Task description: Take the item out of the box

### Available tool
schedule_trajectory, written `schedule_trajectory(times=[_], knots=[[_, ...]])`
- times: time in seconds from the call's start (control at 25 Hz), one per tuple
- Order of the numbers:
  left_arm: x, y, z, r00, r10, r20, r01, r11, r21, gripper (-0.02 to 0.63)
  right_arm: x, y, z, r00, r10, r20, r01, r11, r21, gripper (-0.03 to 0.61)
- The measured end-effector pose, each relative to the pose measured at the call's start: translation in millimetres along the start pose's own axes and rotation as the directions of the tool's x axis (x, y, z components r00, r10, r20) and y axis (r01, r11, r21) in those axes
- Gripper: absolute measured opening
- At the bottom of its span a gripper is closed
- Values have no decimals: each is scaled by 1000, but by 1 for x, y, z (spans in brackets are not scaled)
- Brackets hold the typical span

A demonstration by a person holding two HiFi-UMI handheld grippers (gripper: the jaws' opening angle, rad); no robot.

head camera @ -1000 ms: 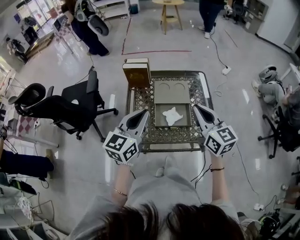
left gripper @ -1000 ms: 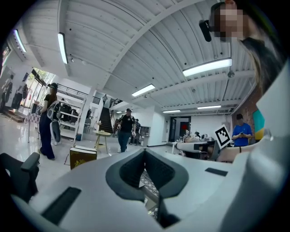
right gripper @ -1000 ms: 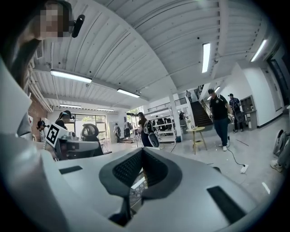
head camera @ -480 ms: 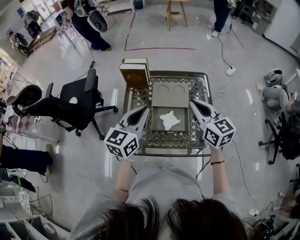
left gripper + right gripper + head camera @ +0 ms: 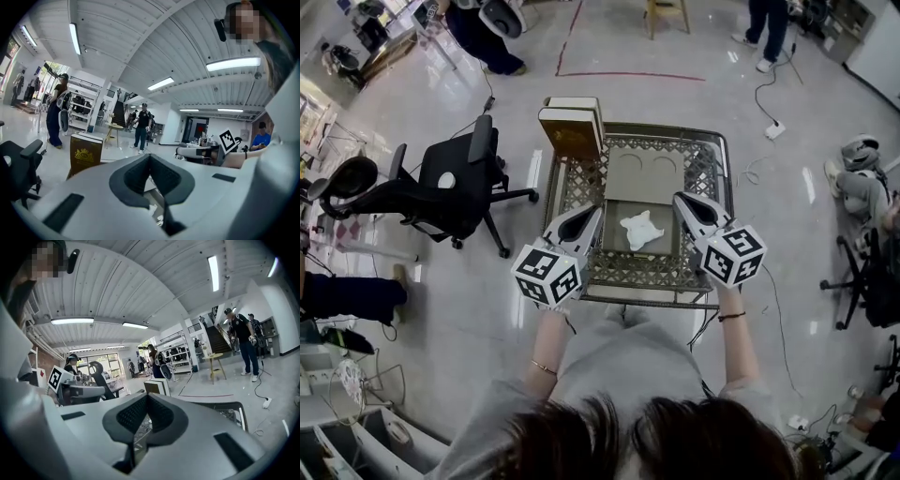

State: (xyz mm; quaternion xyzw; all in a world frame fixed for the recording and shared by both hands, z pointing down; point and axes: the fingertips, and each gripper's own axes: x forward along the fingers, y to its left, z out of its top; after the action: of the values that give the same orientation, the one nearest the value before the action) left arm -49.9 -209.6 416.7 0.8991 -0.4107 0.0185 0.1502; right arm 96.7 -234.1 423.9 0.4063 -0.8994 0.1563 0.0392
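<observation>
An open grey box (image 5: 641, 232) lies on the lattice-topped table (image 5: 706, 169), its lid (image 5: 642, 172) with two round recesses folded back behind it. A white crumpled item (image 5: 640, 229) rests inside the box. My left gripper (image 5: 593, 214) hovers just left of the box, jaws shut and empty. My right gripper (image 5: 679, 200) hovers at the box's right edge, also shut with nothing held. In the left gripper view the left gripper's (image 5: 150, 157) jaw tips meet. The right gripper view shows the right gripper (image 5: 147, 397) the same way.
A brown upright box (image 5: 572, 127) stands at the table's far left corner. A black office chair (image 5: 441, 187) is on the floor to the left. People stand at the far end of the room, and cables and a power strip (image 5: 774, 129) lie on the floor at right.
Both grippers have edged forward and inward toward the box, the right one closing in on its right edge. The item has not moved. Both jaws stay shut.
</observation>
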Motion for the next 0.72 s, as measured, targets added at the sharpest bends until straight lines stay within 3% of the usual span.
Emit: schedule_trajectory(times=[0.72], knots=[[30,37,-79,975,-75,-209,53,992,-111,17,54,-22,-88,975,37,-218,-13,994,109,21]])
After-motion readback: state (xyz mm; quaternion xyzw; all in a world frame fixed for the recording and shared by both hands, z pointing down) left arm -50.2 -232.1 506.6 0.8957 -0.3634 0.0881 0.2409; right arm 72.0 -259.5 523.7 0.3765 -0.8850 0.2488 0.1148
